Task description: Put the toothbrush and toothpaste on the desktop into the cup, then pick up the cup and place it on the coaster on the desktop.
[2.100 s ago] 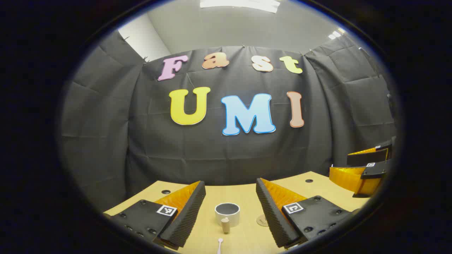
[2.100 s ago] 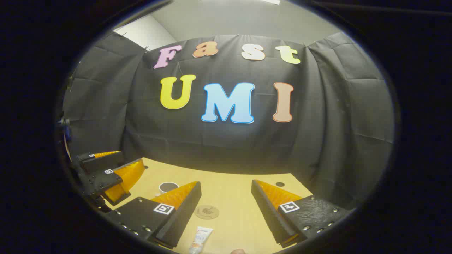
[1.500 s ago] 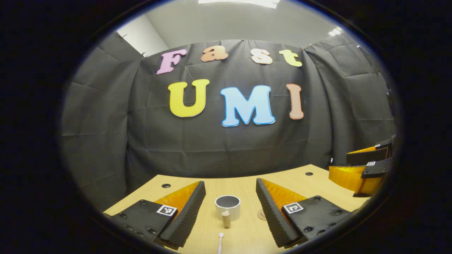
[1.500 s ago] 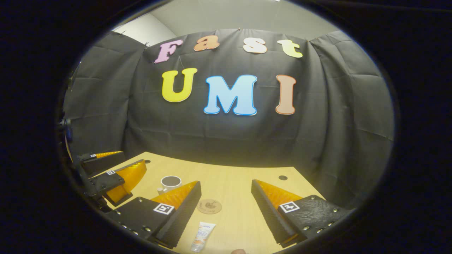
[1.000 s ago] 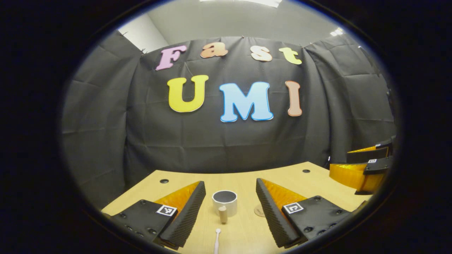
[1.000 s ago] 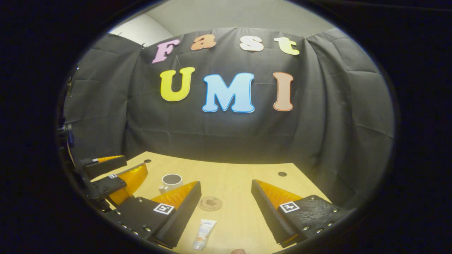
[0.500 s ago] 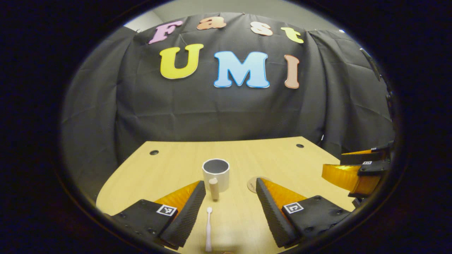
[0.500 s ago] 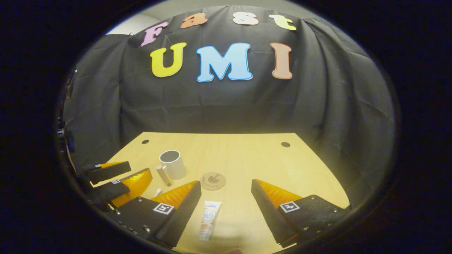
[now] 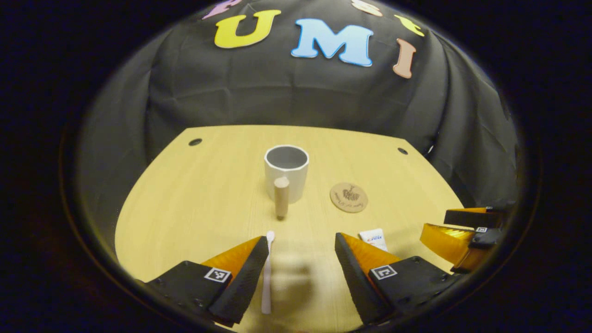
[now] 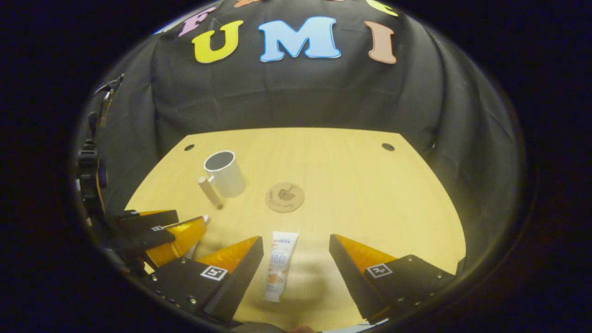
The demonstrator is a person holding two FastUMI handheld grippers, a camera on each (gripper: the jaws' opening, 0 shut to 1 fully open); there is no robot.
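Empty cup (image 9: 286,173) on desktop (image 9: 194,194)

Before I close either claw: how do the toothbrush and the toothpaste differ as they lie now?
The toothbrush is a thin pale stick; the toothpaste is a wider, flat printed tube. The toothbrush lies close beside one finger of the open left claw; the toothpaste lies nearer the middle of the open right claw. Both lie flat on the desktop, lengthwise between the fingers, outside the cup.

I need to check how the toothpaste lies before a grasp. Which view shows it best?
The right gripper view: the whole toothpaste lies lengthwise between that gripper's open fingers. The left gripper view catches just its end.
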